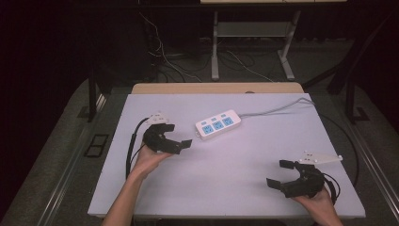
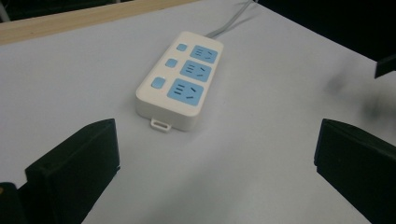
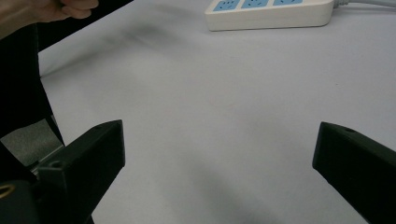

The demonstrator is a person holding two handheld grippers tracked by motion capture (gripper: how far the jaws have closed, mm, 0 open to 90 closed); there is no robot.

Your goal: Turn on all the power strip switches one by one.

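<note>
A white power strip (image 1: 218, 124) lies flat on the pale desk (image 1: 226, 188), a little toward 12 o'clock from the desk's middle, its long side running slantwise from 8 o'clock up to 2 o'clock. It carries three blue sockets, each with a small blue switch beside it, and a grey cord (image 1: 277, 108) leaves its 2 o'clock end and trails off the desk's far right edge.

The left gripper (image 1: 181, 135) is held in the person's left hand (image 1: 149, 160) at about 9 o'clock from the strip — near it, not touching — with its jaws spread wide and nothing between them. In the left gripper view the strip (image 2: 180, 79) sits straight ahead between the two black jaws, its small hanging tab at the near end, bare desk (image 2: 261, 154) all round it.

The right gripper (image 1: 281, 173) is in the right hand (image 1: 320, 202) near the desk's 5 o'clock corner, well apart from the strip, jaws likewise wide and empty, a grey three-cornered plate (image 1: 320, 157) on top. In the right gripper view the strip (image 3: 271, 13) shows at 12 o'clock, far off — the other hand (image 3: 42, 11) at 10 o'clock.

Beyond the desk's far wooden edge (image 1: 216, 88), cables (image 1: 162, 56) lie on the dark floor by metal frame legs (image 1: 215, 52).
</note>
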